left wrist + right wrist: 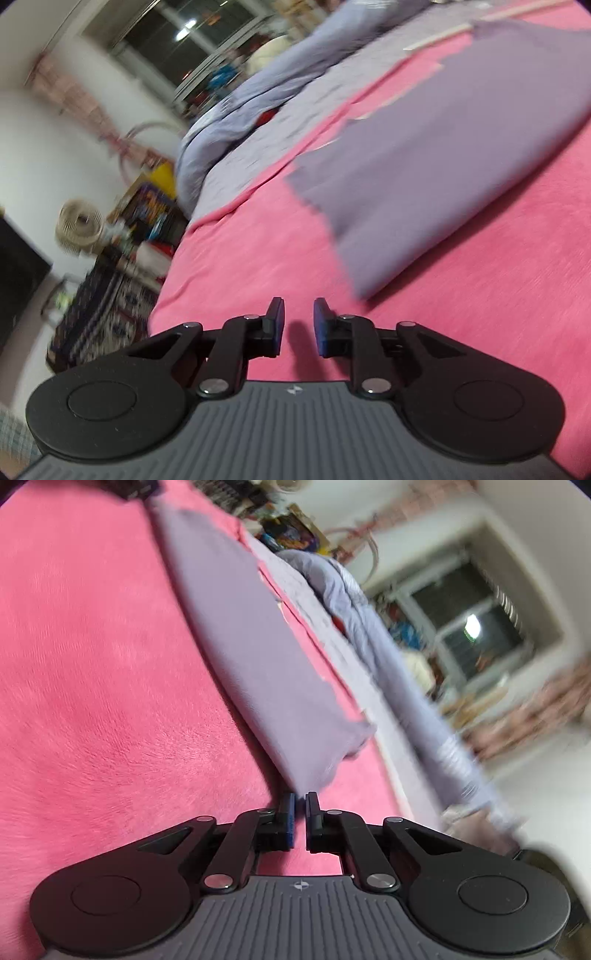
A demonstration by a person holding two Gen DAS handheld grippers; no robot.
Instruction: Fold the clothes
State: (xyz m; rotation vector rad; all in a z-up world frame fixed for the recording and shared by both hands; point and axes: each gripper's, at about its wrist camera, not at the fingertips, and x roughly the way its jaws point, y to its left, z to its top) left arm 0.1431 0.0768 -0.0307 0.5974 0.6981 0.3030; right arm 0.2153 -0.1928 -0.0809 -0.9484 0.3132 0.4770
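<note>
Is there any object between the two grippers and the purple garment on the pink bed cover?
Nothing visible stands in the way. Only bare pink bed cover lies between the left gripper and the purple garment. The right gripper sits just before the garment's near corner, empty.

Both wrist views low, sharing pink bedspread (480,295).

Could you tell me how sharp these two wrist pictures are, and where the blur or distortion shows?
Left wrist view: the left claw is crisp, while the purple garment and the room are motion-smeared. Right wrist view: the right claw is sharp, the bedding behind the garment streaked. Both views bend at their edges.
</note>
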